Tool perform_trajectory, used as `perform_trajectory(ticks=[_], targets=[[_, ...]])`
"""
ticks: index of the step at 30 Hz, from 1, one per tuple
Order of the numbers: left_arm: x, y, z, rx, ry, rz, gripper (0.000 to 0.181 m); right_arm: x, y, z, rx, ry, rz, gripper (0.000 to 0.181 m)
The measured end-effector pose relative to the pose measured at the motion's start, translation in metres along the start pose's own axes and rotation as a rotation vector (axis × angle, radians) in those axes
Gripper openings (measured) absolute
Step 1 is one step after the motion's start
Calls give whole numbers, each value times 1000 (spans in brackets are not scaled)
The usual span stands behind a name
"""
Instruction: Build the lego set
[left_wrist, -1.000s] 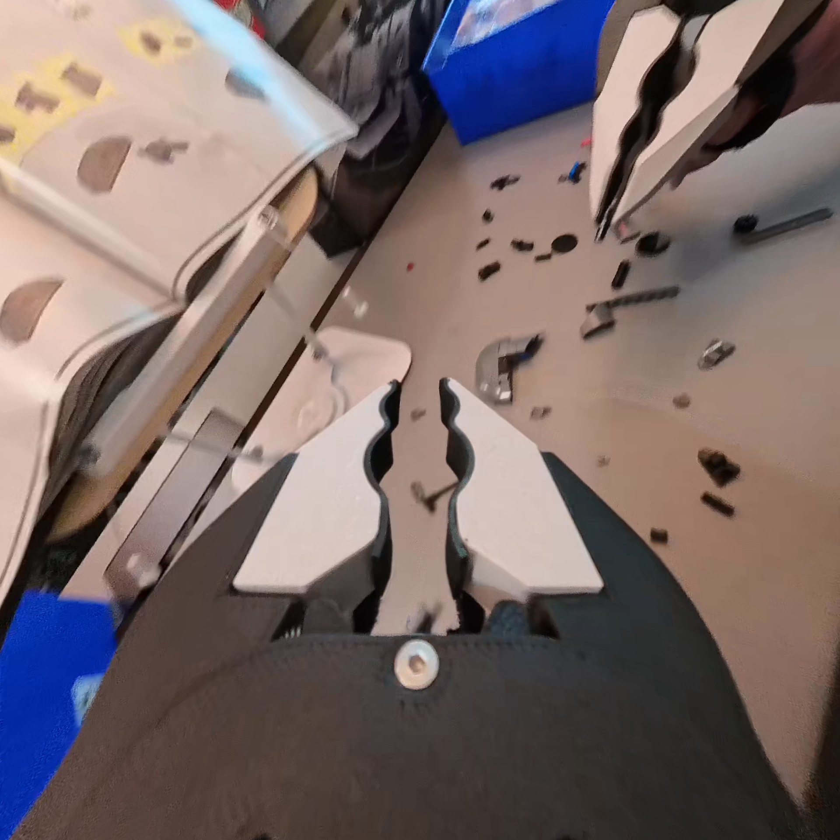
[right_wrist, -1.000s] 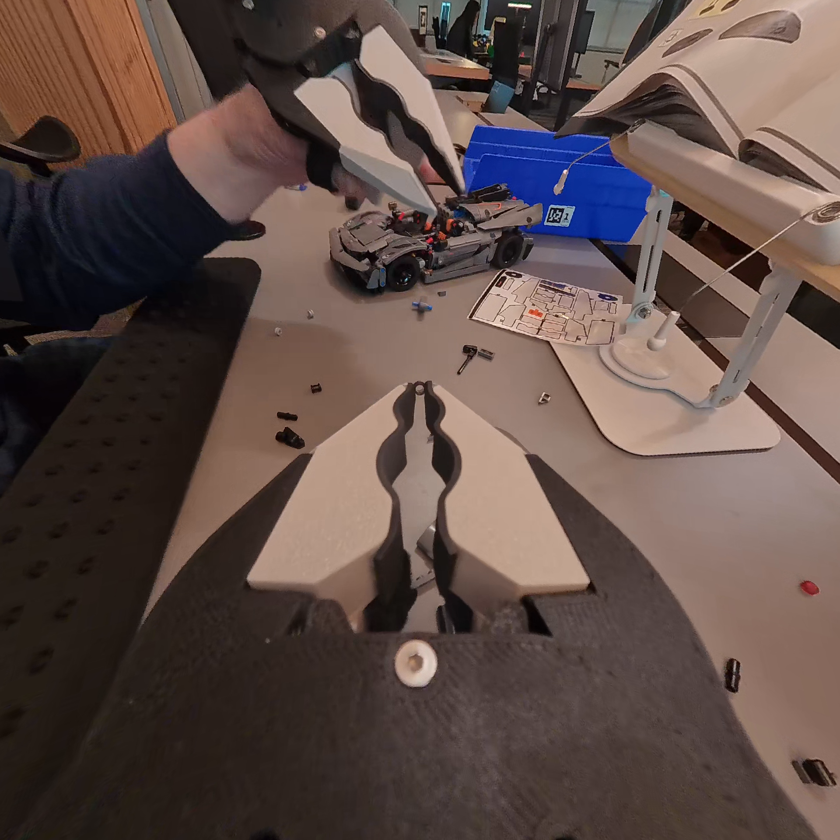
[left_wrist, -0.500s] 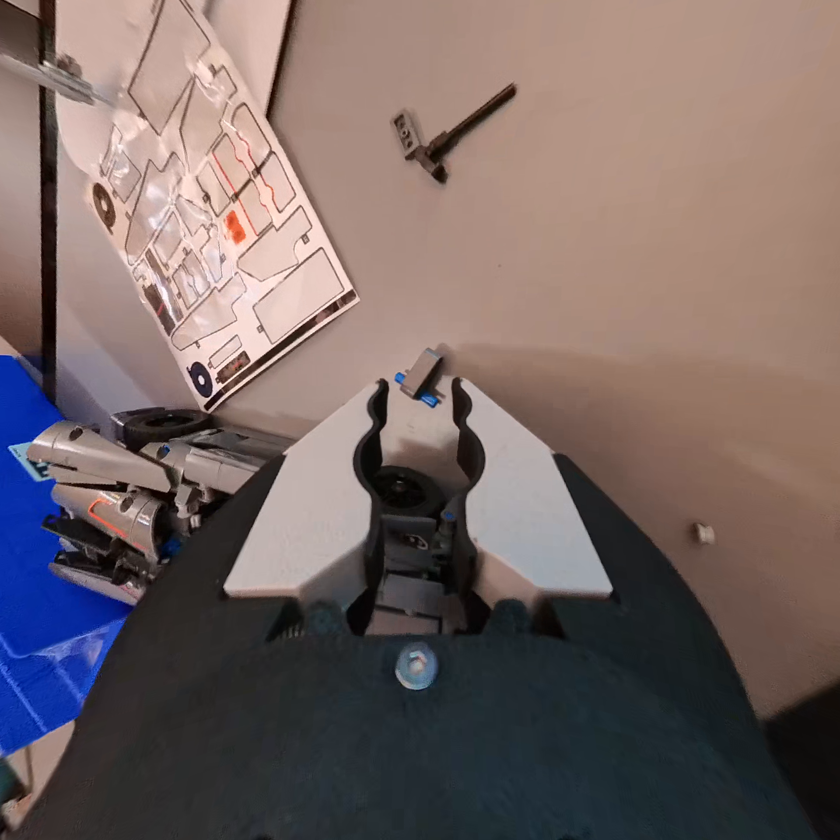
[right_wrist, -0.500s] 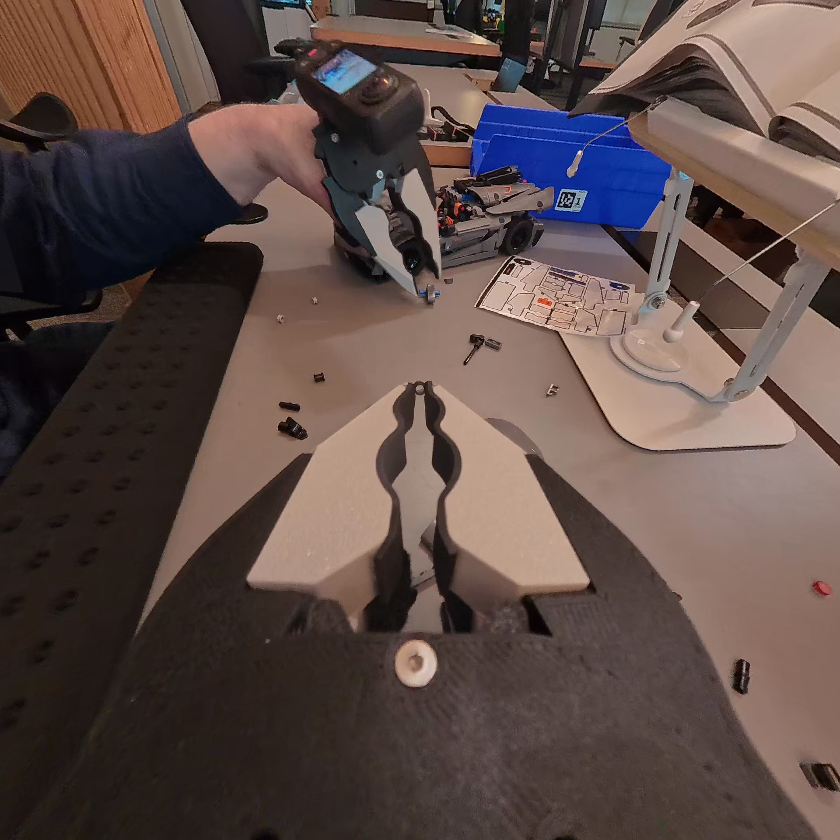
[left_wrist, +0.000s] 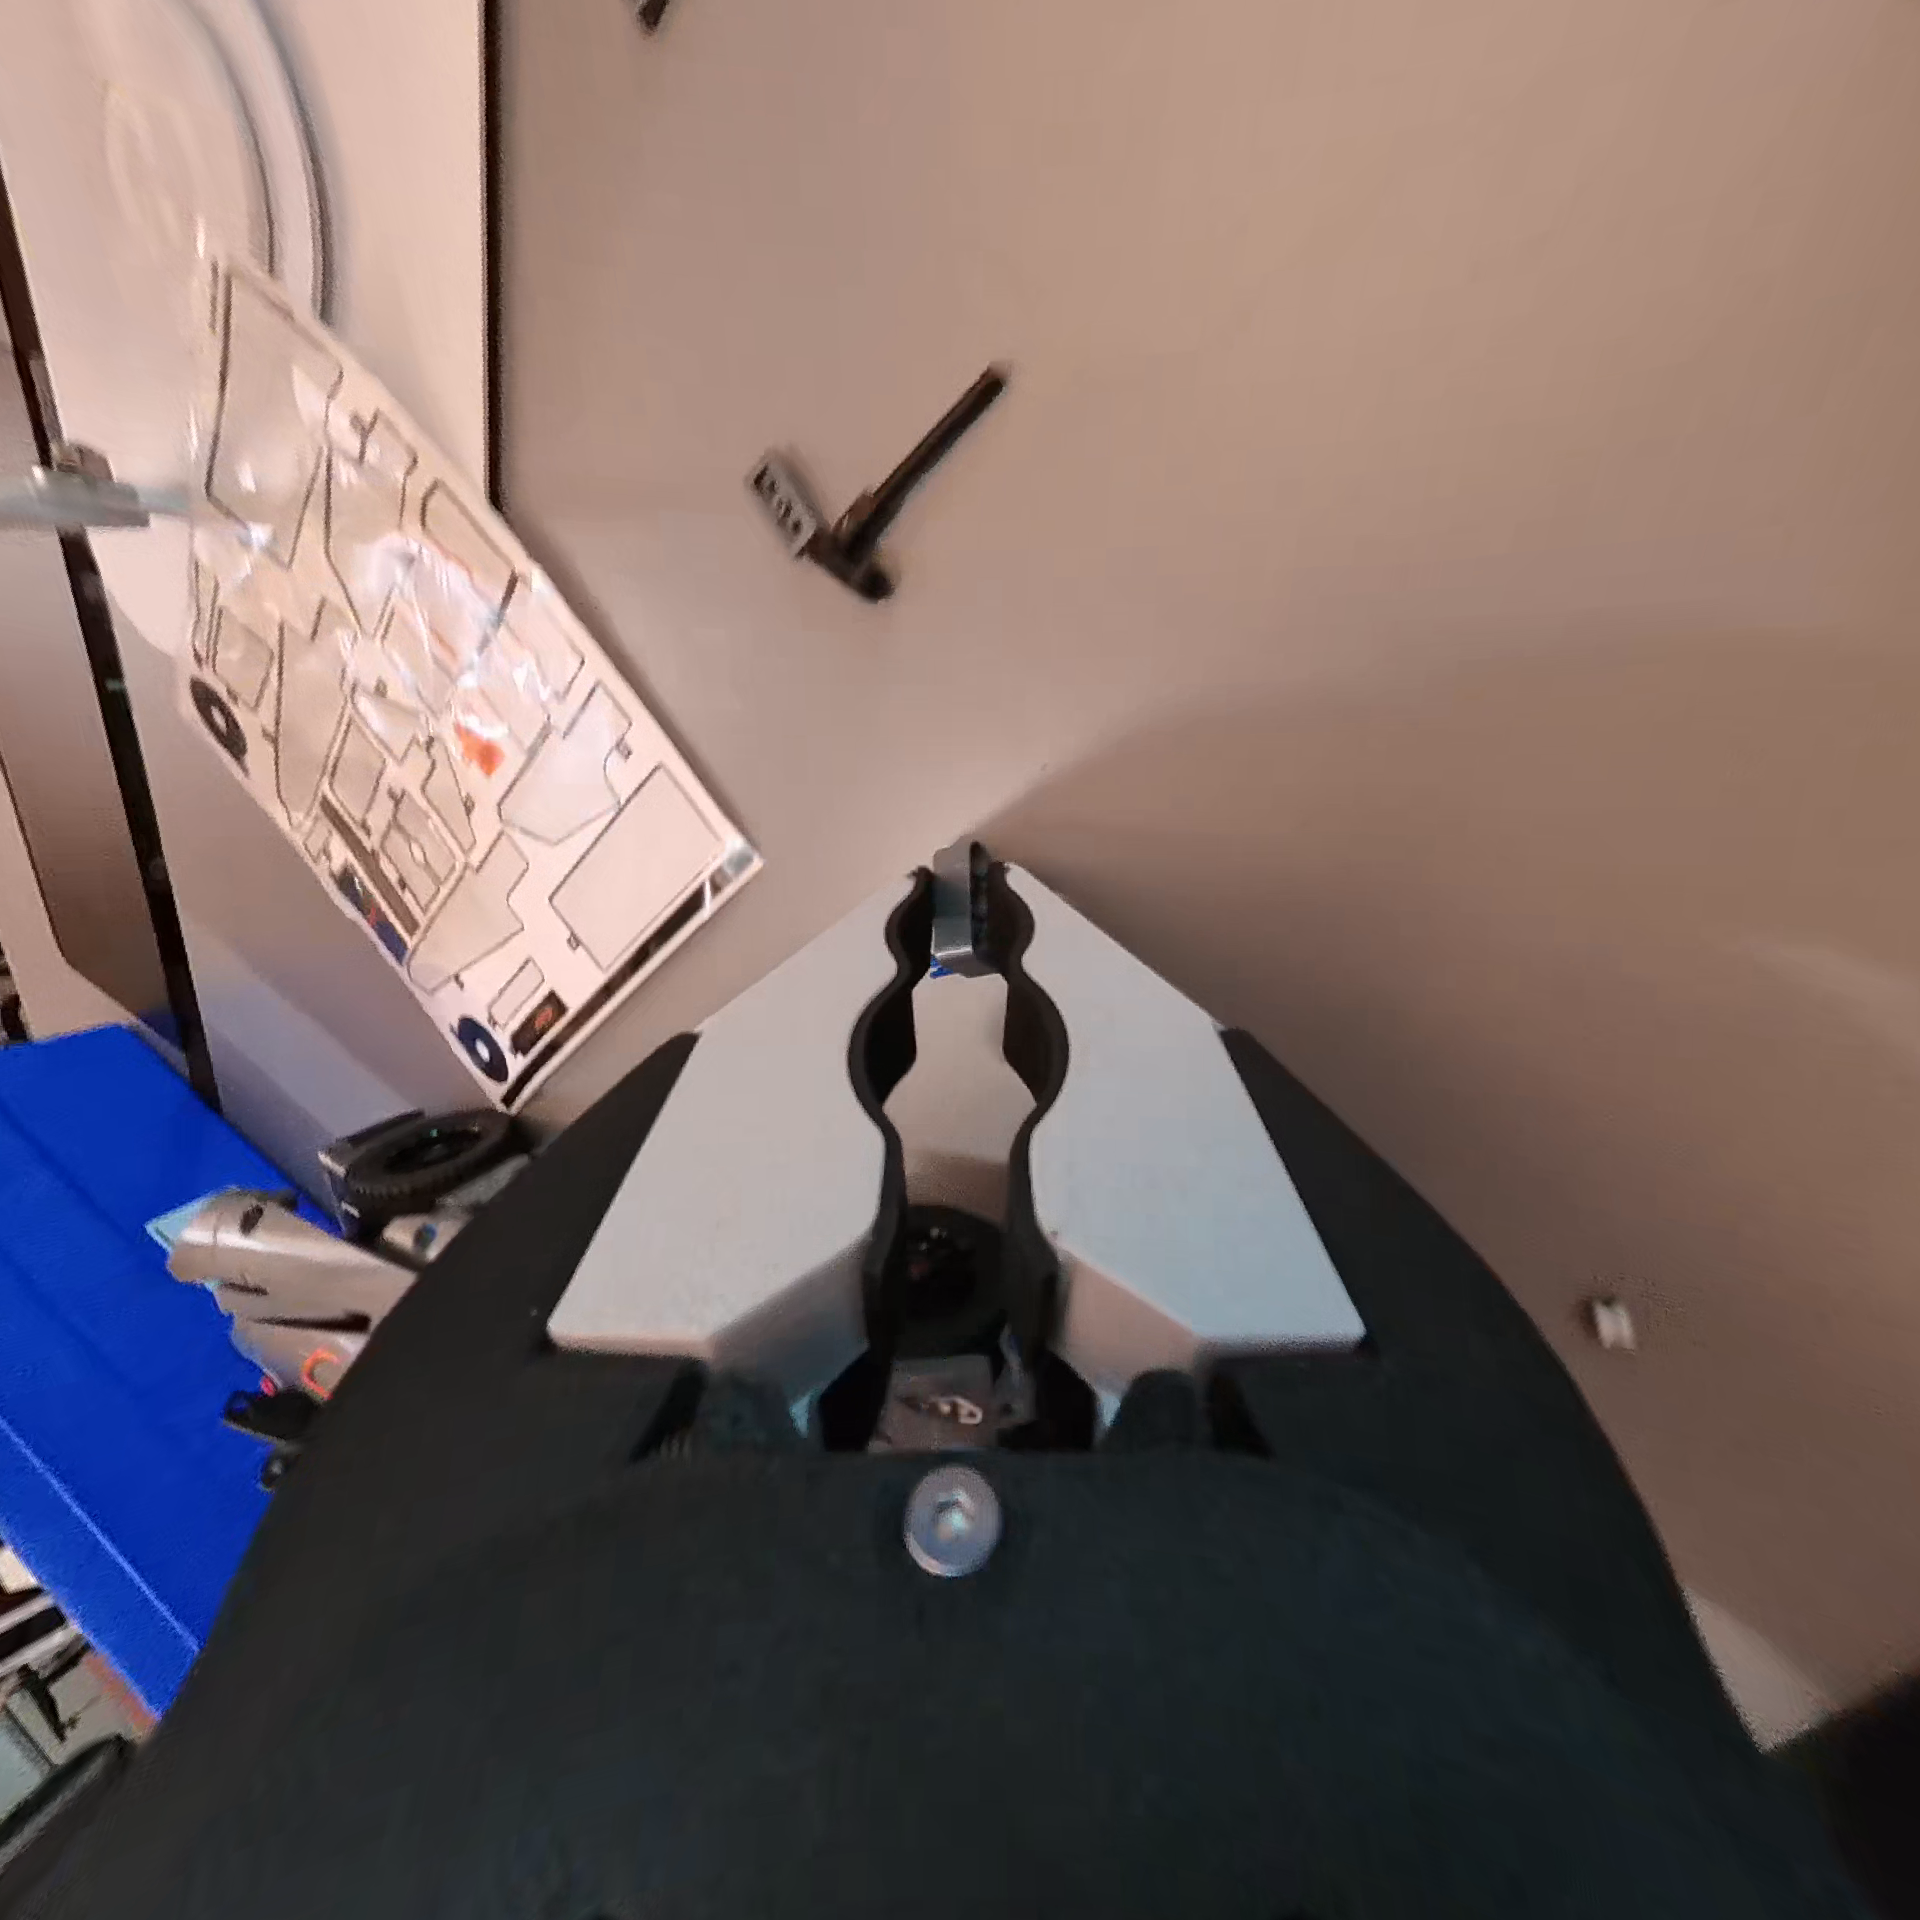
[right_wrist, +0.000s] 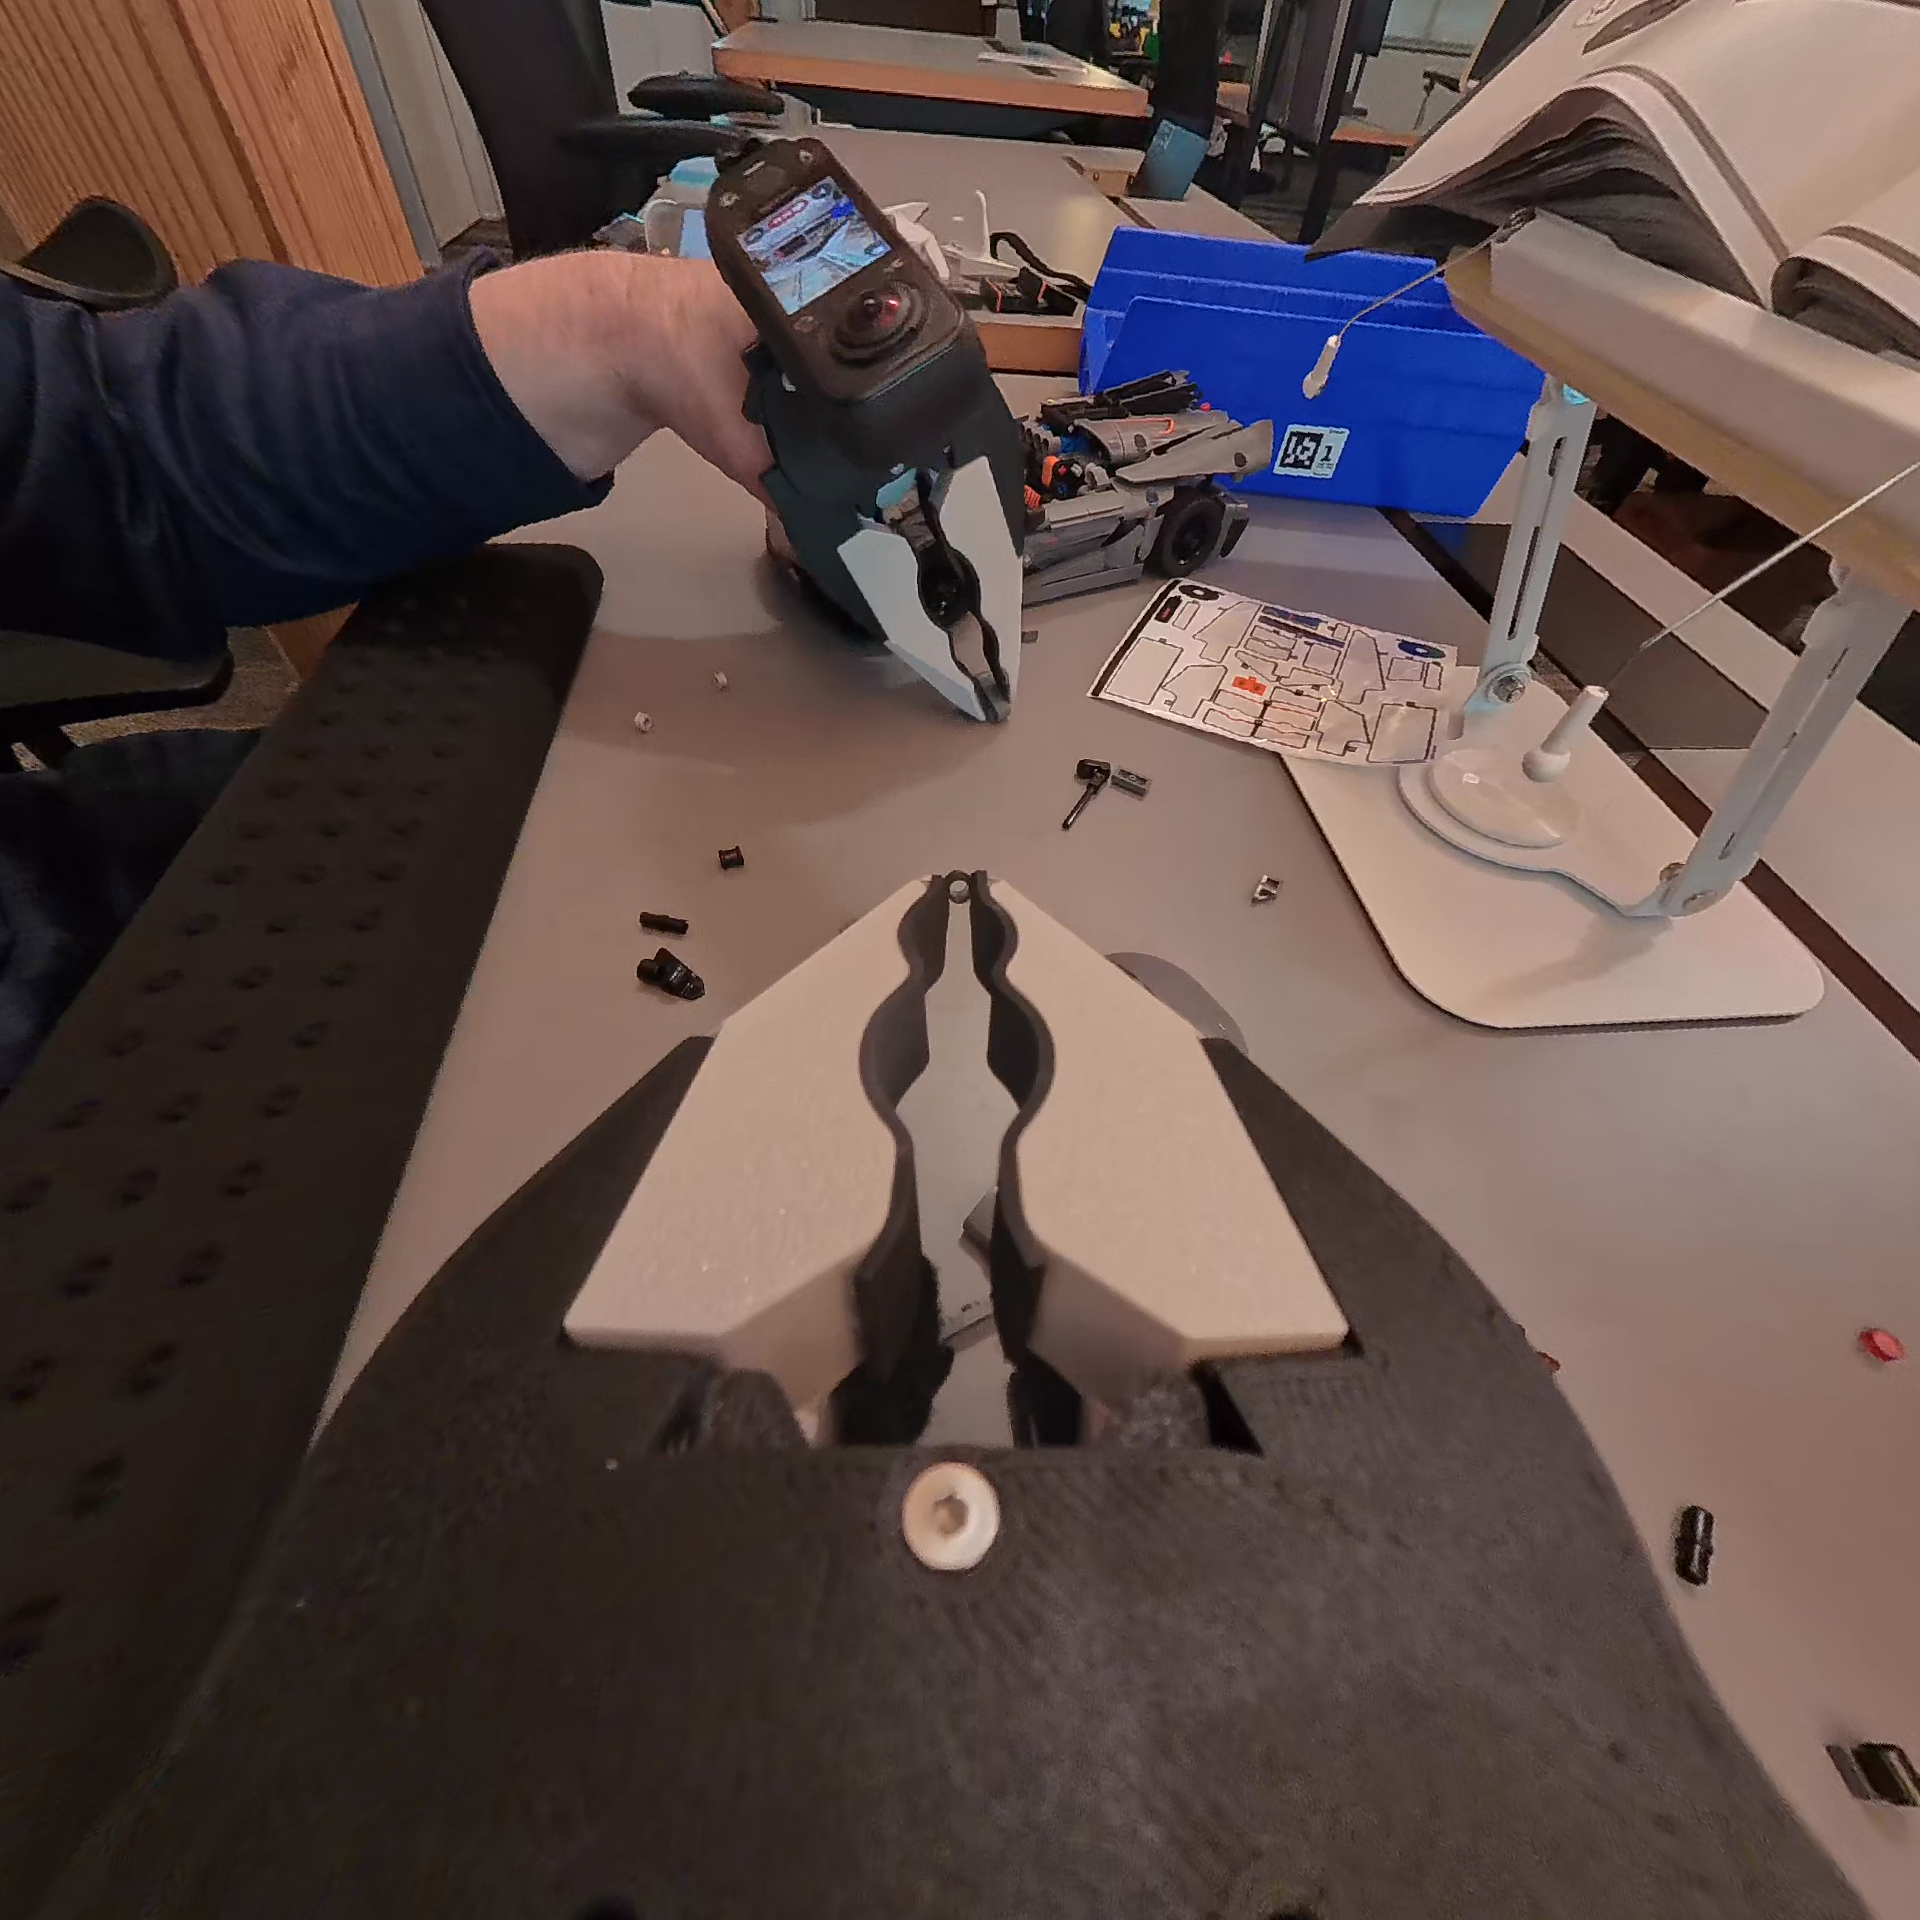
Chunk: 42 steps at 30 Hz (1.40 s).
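Note:
The grey lego car (right_wrist: 1122, 488) stands at the far side of the table, in front of a blue bin (right_wrist: 1351, 364). Part of the car shows at the lower left of the left wrist view (left_wrist: 312, 1268). My left gripper (left_wrist: 958, 894) is shut on a small grey piece with a blue pin (left_wrist: 954, 920), tips down at the table just in front of the car. It also shows in the right wrist view (right_wrist: 987, 696). My right gripper (right_wrist: 961, 891) is shut on a tiny grey piece (right_wrist: 961, 886) and hovers over the near table.
A sticker sheet (right_wrist: 1278, 675) lies right of the car. A black axle with a grey piece (right_wrist: 1086, 790) and loose black pins (right_wrist: 665, 971) lie mid-table. A white book stand base (right_wrist: 1558, 935) is at right, and a black perforated mat (right_wrist: 260, 935) at left. Tip to tip, the grippers are about 25 cm apart.
My left gripper swung from the loose-parts area to the table beside the car, came down over the grey piece with the blue pin and closed on it. The right gripper stayed shut and barely moved.

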<state>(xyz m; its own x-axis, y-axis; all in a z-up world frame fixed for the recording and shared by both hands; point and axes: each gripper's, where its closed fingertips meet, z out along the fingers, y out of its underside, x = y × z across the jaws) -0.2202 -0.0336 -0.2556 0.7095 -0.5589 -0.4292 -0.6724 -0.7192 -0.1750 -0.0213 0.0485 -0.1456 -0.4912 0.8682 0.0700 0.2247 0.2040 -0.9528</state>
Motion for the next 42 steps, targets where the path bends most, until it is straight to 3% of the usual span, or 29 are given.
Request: perform_trajectory(ticks=[7,12,15,20,26,34,42], targets=[[41,-83,-15,193,107,167,8,4,0,-3,6,11,10,2],[77,-131,-8,239,172,302,8,5,1,-4,1,14,8,2],[70,-129,-11,243,154,255,24,5,0,-5,5,15,9,2],[58,-112,-22,307,194,124,31,3,1,-3,-1,7,9,2],[68,-107,-15,292,233,143,25,4,6,-1,-19,3,14,2],[71,-115,-12,343,241,155,0,4,8,-1,-29,2,17,2],[70,-118,-11,344,261,91,17,3,8,0,-37,1,10,2]])
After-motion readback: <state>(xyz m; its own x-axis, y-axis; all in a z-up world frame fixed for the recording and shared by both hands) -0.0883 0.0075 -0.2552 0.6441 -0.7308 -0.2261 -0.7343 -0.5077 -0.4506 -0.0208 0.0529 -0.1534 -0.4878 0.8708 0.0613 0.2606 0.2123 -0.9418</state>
